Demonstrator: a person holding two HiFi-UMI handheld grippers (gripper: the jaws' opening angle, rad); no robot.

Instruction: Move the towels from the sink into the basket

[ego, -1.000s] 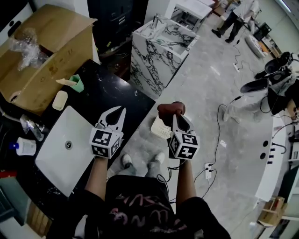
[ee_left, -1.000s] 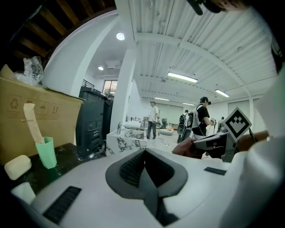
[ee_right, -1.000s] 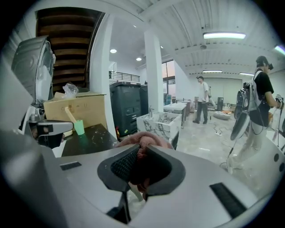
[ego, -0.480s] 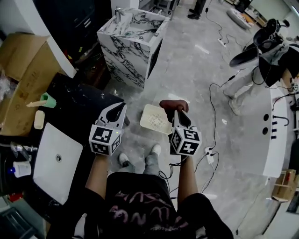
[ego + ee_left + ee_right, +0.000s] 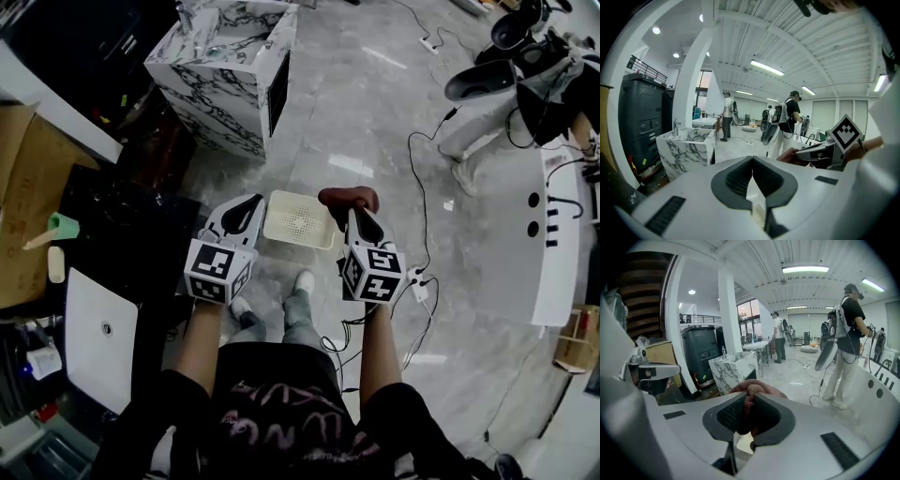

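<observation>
Floor [image 5: 375, 122]: grey tile, carrying the basket.
Table [image 5: 122, 216]: black, at the left, with the white sink [image 5: 84, 291] set in it near-left. No towel is seen in the sink from the head view.
Basket [image 5: 281, 230]: white, perforated, on the floor between the two claws in the head view. It looks empty.
Towel [image 5: 347, 197]: brown-red, bunched, held just beside the basket's right edge and not over it yet.
Right claw [image 5: 354, 214]: clamped on the towel, jaws nearly together, fabric pinched between the pads [image 5: 730, 414] and bulging past the tips.
Left claw [image 5: 251, 202]: tips together, nothing held.

Step judged: carry to drop.
- The towel is best brought left until centred over the basket, then lowered inside the rim before the jaws are opened.
- The jaws should be opened wide so fabric is not snagged on the ribbed pads.
- The left claw should be kept off the rim so the light basket is not knocked.
- Release should be confirmed in the right gripper view.
</observation>
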